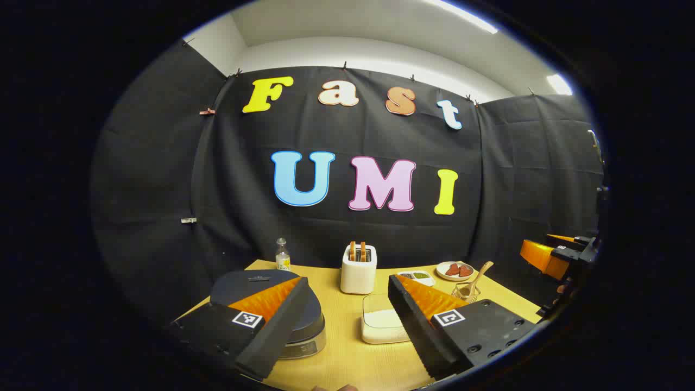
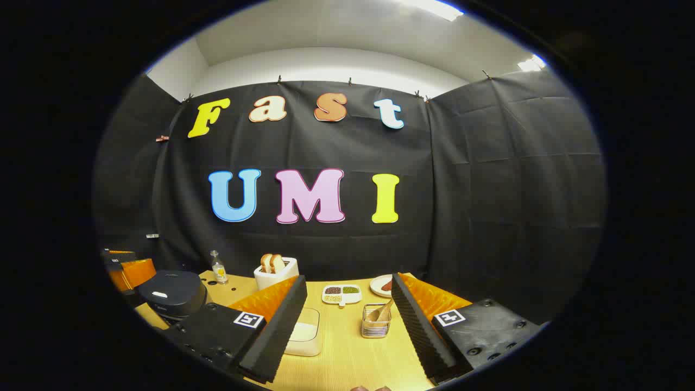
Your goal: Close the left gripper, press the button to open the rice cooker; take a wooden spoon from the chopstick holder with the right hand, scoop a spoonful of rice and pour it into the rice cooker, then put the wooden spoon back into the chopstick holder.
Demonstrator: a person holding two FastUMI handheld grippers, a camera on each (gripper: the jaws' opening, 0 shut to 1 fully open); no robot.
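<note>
The rice cooker (image 1: 271, 312) sits at the left end of the table (image 1: 347, 358), and its dark lid is down. The left gripper (image 1: 345, 320) hangs just in front of it with its two fingers spread wide apart, holding nothing. So I think the very first step is at hand: the fingers need to squeeze together first, and then push the button on the cooker. I cannot pick out the button from here.

The wooden spoon (image 2: 380, 314) stands in the chopstick holder (image 2: 376, 325), straight ahead of the right gripper (image 2: 347, 326). That gripper is spread wide too, and empty. A white tub of rice (image 1: 383, 323) lies between the cooker and the holder.

Farther back on the light wood table are a toaster (image 1: 359, 269) with bread, a small bottle (image 1: 282, 255), a little tray of beans (image 2: 341, 294) and a plate (image 1: 455, 270). Black cloth walls stand all around, with a white ceiling above
</note>
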